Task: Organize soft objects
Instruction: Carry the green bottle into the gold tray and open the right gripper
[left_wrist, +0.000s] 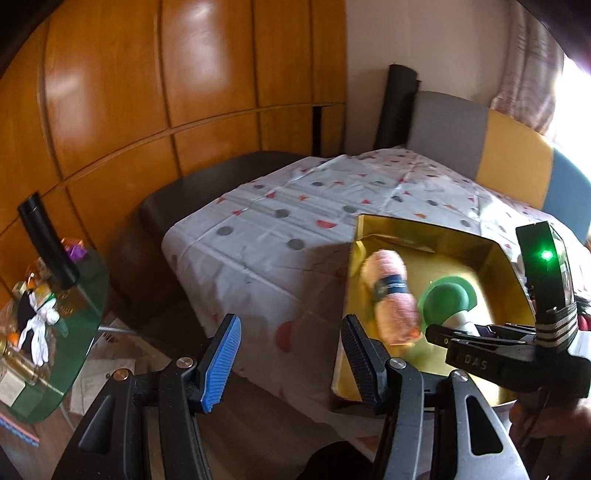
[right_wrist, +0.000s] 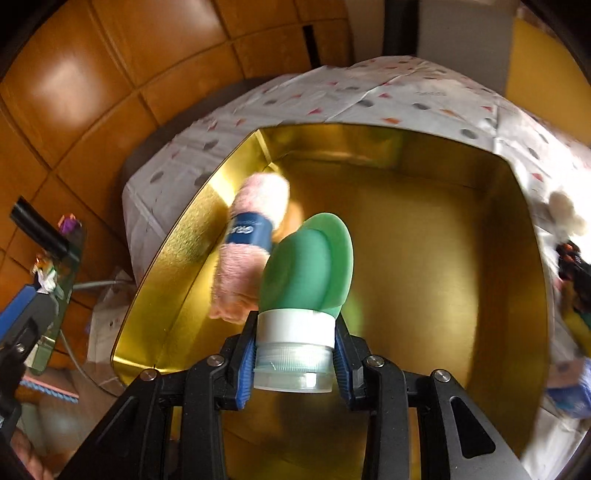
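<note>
Green squeeze bottle (right_wrist: 308, 266) over gold tray (right_wrist: 424, 229)
Your right hand-held gripper (right_wrist: 293, 360) pinches its cap; lower before releasing, clear of pink yarn skein (right_wrist: 251, 251). Left hand-held gripper (left_wrist: 290, 356) spread, empty.

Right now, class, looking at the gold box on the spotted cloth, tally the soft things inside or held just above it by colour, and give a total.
Pink: 1, the fuzzy pink yarn roll with a blue band lying in the shiny gold box.
Green: 1, the squashy green bottle with a white cap held over it by the right hand-held gripper.
Total: 2
</note>
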